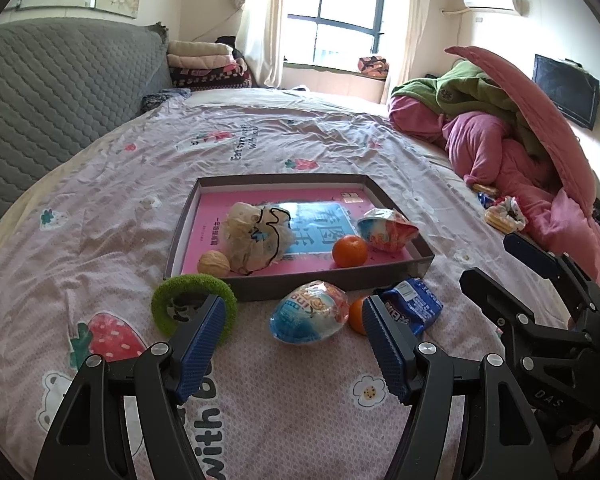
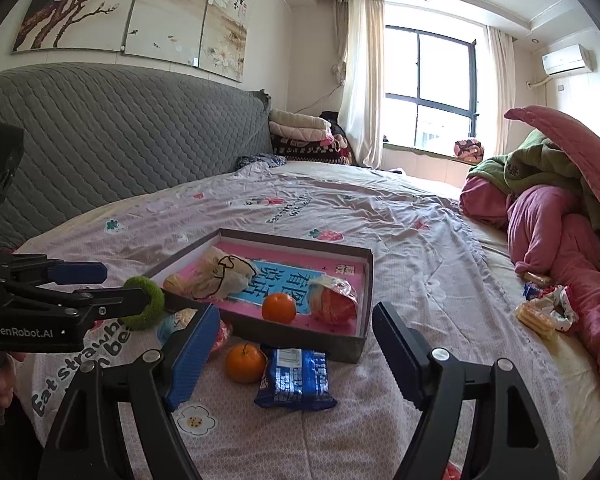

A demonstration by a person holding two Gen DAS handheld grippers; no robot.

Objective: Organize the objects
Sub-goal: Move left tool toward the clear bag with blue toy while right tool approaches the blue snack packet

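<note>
- Two hand-held grippers, both of matte black plastic with angular, forked linkage arms.
- On left gripper (image 1: 294,344): blue finger pads (image 1: 198,350) with fine ribbed, dotted texture and saw-toothed edges; round silver screws at the pivots; triangular cut-outs in the lower arms.
- On right gripper (image 2: 296,356): same black arms and silver pivot screws; one blue textured pad facing the camera, the other finger showing only its black back.
- White lettering "GenRobot.AI" on the left gripper's black side, seen from the right wrist camera.
- White letters "DAS" on the right gripper's body, seen from the left wrist camera.
- Small part of a hand (image 2: 2,380) beneath that body; sleeve not discernible.
</note>
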